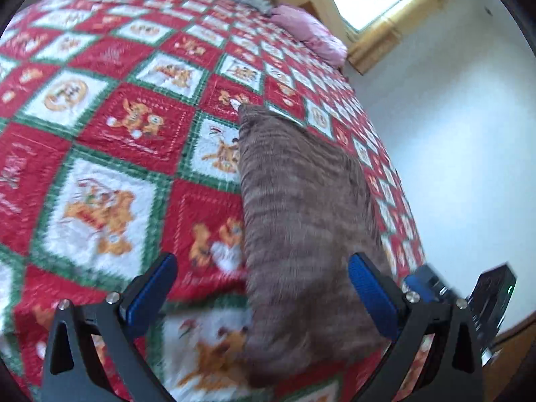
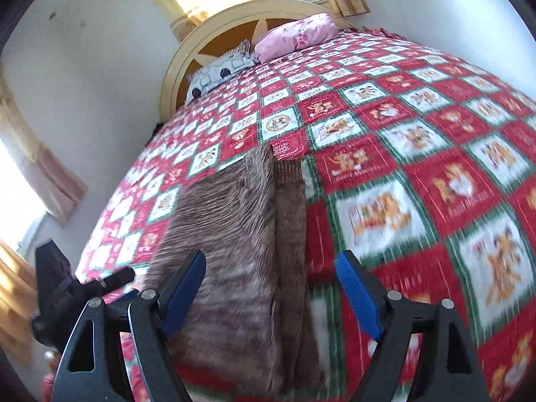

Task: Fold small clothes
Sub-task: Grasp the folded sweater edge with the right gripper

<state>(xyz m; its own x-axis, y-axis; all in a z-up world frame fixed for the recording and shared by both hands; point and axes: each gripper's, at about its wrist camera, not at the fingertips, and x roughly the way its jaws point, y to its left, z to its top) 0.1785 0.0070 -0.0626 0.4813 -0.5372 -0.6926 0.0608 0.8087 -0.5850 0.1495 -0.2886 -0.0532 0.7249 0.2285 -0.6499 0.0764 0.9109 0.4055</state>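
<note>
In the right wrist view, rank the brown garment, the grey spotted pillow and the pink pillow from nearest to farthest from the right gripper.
1. Brown garment, on the quilt directly ahead of the right gripper.
2 and 3. Grey spotted pillow and pink pillow, both at the headboard; too close to call.

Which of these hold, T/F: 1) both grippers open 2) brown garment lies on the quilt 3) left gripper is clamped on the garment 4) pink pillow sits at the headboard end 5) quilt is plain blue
1) Both grippers are open: true. The left gripper and the right gripper both have their blue fingers spread wide.
2) The brown garment lies on the quilt: true.
3) The left gripper is clamped on the garment: false. Its jaws are apart and grip nothing.
4) A pink pillow sits at the headboard end: true.
5) The quilt is plain blue: false. It is a red, white and green patchwork.
</note>
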